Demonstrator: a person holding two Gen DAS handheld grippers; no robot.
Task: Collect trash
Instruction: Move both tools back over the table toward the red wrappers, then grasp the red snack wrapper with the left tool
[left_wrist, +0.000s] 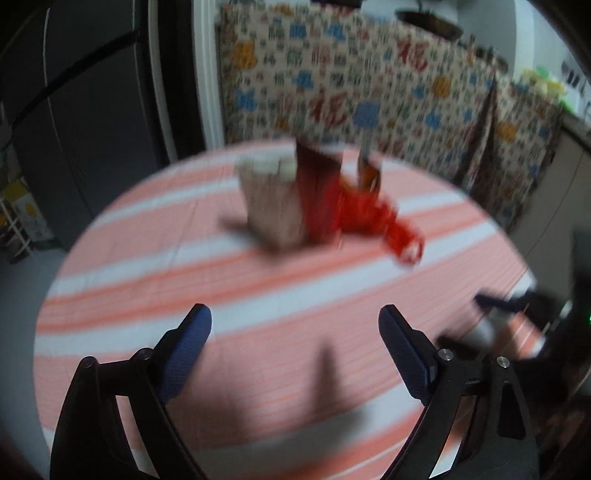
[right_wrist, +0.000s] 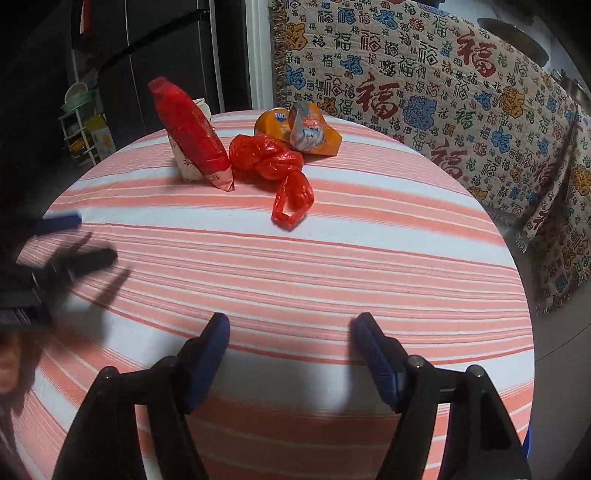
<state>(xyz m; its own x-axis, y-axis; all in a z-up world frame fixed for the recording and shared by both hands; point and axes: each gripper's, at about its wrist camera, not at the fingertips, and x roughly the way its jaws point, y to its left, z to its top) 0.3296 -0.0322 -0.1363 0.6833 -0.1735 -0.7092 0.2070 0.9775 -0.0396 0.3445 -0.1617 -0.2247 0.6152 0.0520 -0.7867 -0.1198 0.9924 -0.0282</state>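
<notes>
Hovering near table edge (right_wrist: 509, 236), both tools seemingly agape, trash bag (right_wrist: 273, 158) far side.

The whole left wrist view is motion-blurred, so the trash pile (left_wrist: 325, 199) at upper centre is only smeared shapes. In the right wrist view, the left hand-held gripper (right_wrist: 55, 251) is a blur cut by the left edge.

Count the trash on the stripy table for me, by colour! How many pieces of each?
Red: 2, the knotted red plastic bag and the red-and-white paper bag.
Orange: 2, the orange Fanta can and the orange snack wrapper.
Total: 4 pieces of trash.
</notes>
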